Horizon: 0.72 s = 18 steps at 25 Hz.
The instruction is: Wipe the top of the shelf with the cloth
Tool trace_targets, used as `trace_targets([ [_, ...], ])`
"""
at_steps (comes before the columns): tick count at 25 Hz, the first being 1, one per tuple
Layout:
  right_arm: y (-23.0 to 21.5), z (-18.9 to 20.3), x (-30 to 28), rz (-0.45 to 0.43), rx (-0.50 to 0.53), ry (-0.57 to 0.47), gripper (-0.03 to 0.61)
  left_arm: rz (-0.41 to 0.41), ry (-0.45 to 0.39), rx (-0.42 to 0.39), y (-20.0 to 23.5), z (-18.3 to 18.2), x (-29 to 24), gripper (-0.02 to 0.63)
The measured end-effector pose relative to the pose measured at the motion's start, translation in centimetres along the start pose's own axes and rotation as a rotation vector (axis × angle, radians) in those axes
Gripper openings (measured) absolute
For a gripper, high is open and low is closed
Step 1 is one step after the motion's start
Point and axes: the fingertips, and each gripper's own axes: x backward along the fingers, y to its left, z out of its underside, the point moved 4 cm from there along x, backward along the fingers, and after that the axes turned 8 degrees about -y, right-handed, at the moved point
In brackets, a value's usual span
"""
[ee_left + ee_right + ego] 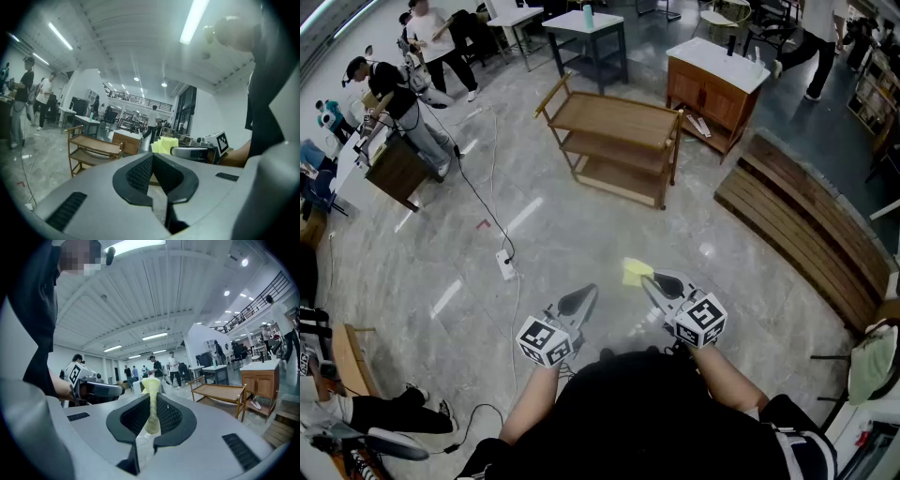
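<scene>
A wooden three-tier shelf [614, 141] stands on the grey floor well ahead of me, seen also as the shelf [93, 150] and the shelf [218, 392] in the gripper views. My right gripper [649, 280] is shut on a yellow cloth [637, 272], which sticks up between its jaws as a folded cloth [151, 404]. My left gripper [584, 298] is held beside it at waist height, shut with nothing in it. From the left gripper view the cloth [164, 145] shows at the right gripper's tip. Both grippers are far short of the shelf.
A wooden cabinet with a white top [715, 84] stands right of the shelf. A slatted wooden bench [806, 225] runs along the right. A power strip and cable [505, 265] lie on the floor to the left. People work at tables [389, 103] at far left.
</scene>
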Motion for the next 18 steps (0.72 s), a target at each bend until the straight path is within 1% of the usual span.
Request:
trace_targets([
  [3,-0.9,-0.5,-1.1,-0.019,0.039,-0.001,0.040,-0.019,0.002,-0.013,0.9,0.0,-1.0,0.009],
  [6,-1.1,-0.6,-1.4,-0.048,0.058,0.007,0.041,-0.028,-0.004,-0.018,0.9,0.0,-1.6,0.009],
  [11,-1.6,0.0,-0.4,-0.073,0.055,0.023,0.041,-0.046,0.006,-0.024,0.2,0.5,-2.2,0.009],
  [14,-2.5,0.3,0.0,-0.083,0.058,0.019,0.041,-0.047,-0.007,-0.030,0.0,0.8,-2.6,0.009],
  [18,-3.2,1.3,0.6,-0.075,0.025,0.038,0.041,-0.053,-0.008,-0.004,-0.7,1.2,-1.9,0.009],
])
